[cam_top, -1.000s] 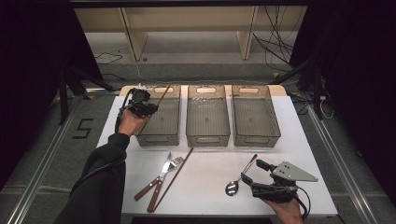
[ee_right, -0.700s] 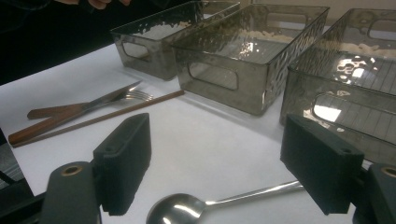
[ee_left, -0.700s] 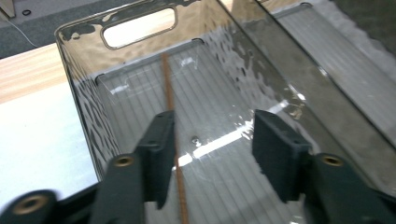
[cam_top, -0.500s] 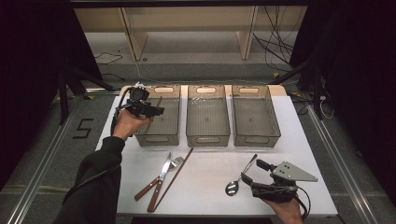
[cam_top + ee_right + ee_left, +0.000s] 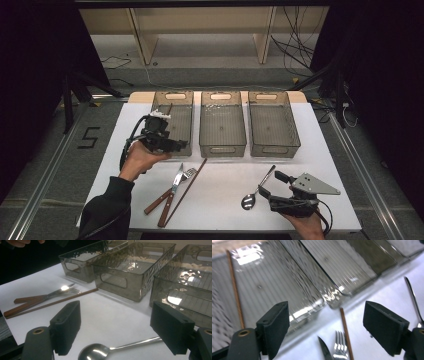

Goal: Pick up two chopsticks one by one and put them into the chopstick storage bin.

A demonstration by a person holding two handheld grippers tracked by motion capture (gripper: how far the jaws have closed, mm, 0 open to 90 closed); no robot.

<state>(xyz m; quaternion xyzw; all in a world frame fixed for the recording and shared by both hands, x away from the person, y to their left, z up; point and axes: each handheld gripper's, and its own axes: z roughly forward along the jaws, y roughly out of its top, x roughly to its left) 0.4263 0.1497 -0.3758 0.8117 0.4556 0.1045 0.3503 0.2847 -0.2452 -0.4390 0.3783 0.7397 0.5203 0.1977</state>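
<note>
The work here looks like sorting cutlery into three clear bins. One chopstick (image 5: pixel 167 111) already lies in the left bin (image 5: pixel 181 95), leaning along its left wall, so I judge this bin is meant for the chopsticks. The left hand-held gripper (image 5: pixel 170 145) is above the near edge of that bin, and its jaws have just been opening; they stand wide now with nothing between them.

The second chopstick (image 5: pixel 186 192) lies on the white counter (image 5: pixel 225 200), just in front of the bins. I think it is the next thing to take. It lies just beside the fork (image 5: pixel 181 178) and the knife (image 5: pixel 172 187), which cross each other with their wooden handles toward the person. This is a difficulty: the jaws must close on the thin stick alone, without catching the fork next to it.

The right hand-held gripper (image 5: pixel 267 192) rests low at the near right of the counter, its jaws also wide, with the spoon (image 5: pixel 252 196) lying on the counter between them but not pinched. The middle bin (image 5: pixel 222 95) and the right bin (image 5: pixel 270 95) seem empty.
</note>
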